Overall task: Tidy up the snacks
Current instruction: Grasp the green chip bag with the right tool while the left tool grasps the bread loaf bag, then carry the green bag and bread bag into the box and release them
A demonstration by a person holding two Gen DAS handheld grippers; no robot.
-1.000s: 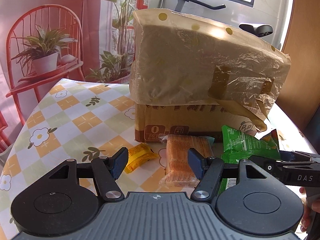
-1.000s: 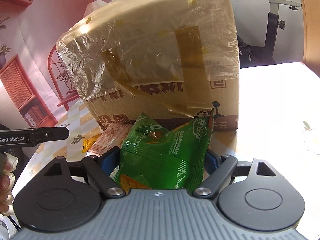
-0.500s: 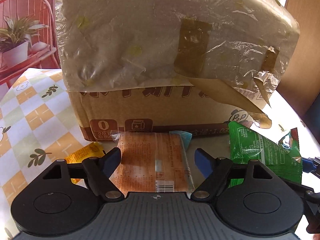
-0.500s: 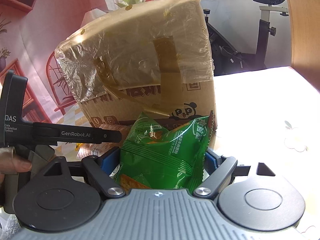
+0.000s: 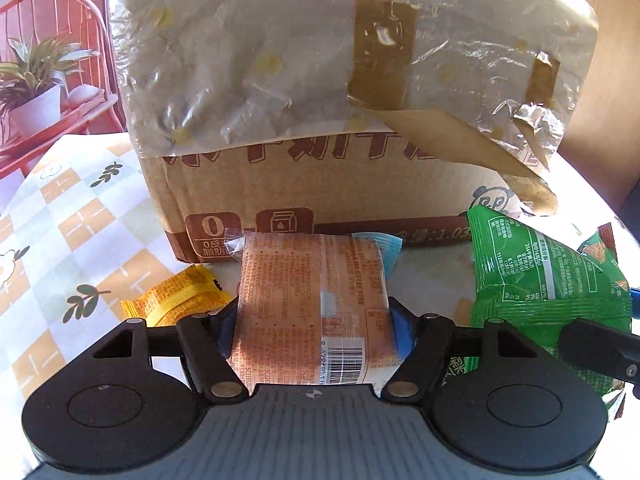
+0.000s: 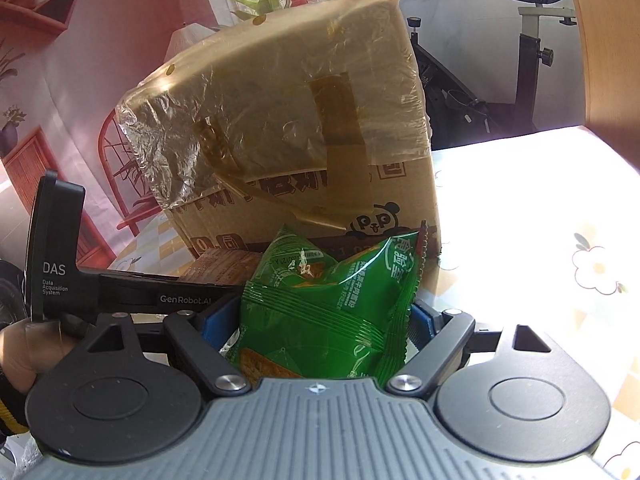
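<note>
Left gripper [image 5: 312, 328] jaws, just closing, pinch orange snack pack [image 5: 310, 304]; right gripper [image 6: 320, 324] jaws clamp green chip bag [image 6: 328, 300].

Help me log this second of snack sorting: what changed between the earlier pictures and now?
The left gripper came forward and down over the orange snack pack; its jaws, just closing, now hug the pack's sides. Unchanged: the right gripper holds the green snack bag, and the yellow snack packet and cardboard box kept their places.
</note>
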